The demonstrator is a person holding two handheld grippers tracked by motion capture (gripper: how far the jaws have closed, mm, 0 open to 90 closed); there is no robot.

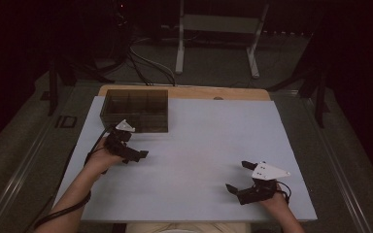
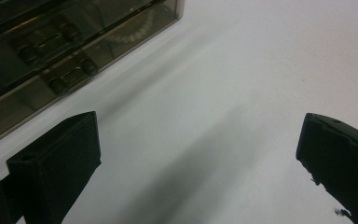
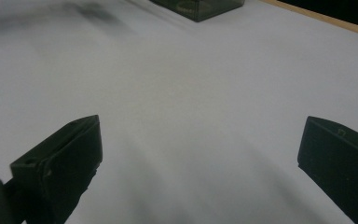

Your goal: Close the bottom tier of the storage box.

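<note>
On the white sheet (image 1: pixel 199 145) covering the table, both my tongs are low and empty. Left gripper (image 1: pixel 135 154) sits just in front of the smoky clear compartment box (image 1: pixel 136 109), jaws spread wide, nothing between them but bare sheet; in the left gripper view the box (image 2: pixel 65 56) fills the upper left, with small dark hinged fittings and a pale ring of beads showing through its wall. Right gripper (image 1: pixel 239 177) is near the front right, well apart from the box, jaws wide too, gripping nothing. In the right gripper view, the box's corner (image 3: pixel 200 7) peeks in far ahead.
</note>
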